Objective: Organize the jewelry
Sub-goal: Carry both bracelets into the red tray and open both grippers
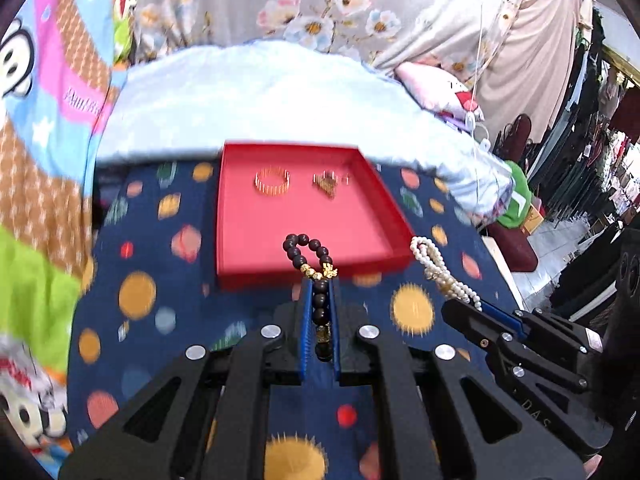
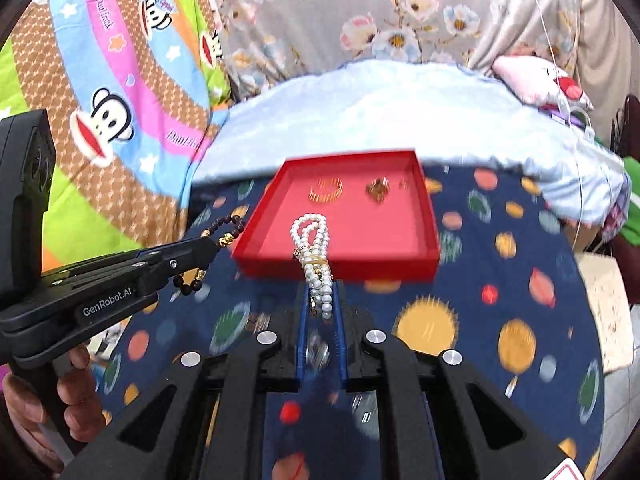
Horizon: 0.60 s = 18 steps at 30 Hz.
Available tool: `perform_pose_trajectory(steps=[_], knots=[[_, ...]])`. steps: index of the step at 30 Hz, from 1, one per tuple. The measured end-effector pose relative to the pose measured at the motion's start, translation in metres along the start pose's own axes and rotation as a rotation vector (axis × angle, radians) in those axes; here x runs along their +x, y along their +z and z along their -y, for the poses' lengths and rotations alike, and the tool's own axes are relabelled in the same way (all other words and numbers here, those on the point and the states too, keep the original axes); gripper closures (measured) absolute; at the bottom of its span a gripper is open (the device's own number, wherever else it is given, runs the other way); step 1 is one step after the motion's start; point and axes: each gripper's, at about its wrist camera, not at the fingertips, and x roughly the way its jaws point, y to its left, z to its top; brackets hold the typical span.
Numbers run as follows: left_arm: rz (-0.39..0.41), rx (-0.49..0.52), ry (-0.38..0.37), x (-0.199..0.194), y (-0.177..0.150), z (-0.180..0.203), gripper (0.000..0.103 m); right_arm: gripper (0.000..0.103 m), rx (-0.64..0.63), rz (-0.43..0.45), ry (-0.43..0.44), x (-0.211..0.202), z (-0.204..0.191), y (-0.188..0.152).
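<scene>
A red tray (image 1: 240, 216) lies on the dark blue patterned cloth and also shows in the right wrist view (image 2: 432, 240). It holds a gold bangle (image 1: 273, 181) and a small gold piece (image 1: 326, 182). My left gripper (image 1: 320, 286) is shut on a dark wooden bead bracelet (image 1: 306, 248), held at the tray's near edge. My right gripper (image 2: 322, 288) is shut on a white pearl bracelet (image 2: 310, 232), held over the tray's near edge. Each gripper shows in the other's view, the right one (image 1: 466, 304) and the left one (image 2: 212, 246).
The table's cloth (image 1: 160, 312) has planet prints. A pale blue cloth (image 1: 260, 96) lies bunched behind the tray. Cartoon and floral fabric hangs behind. The table's right edge drops off to a shop floor (image 1: 560, 240). A hand (image 2: 60, 400) holds the left gripper.
</scene>
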Motion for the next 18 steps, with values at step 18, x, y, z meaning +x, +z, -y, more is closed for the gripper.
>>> perform_pose_trajectory(steps=[18], knots=[[-0.005, -0.052, 0.059, 0.136, 0.087, -0.032, 0.096, 0.093, 0.104, -0.104, -0.041, 0.145, 0.051, 0.069]])
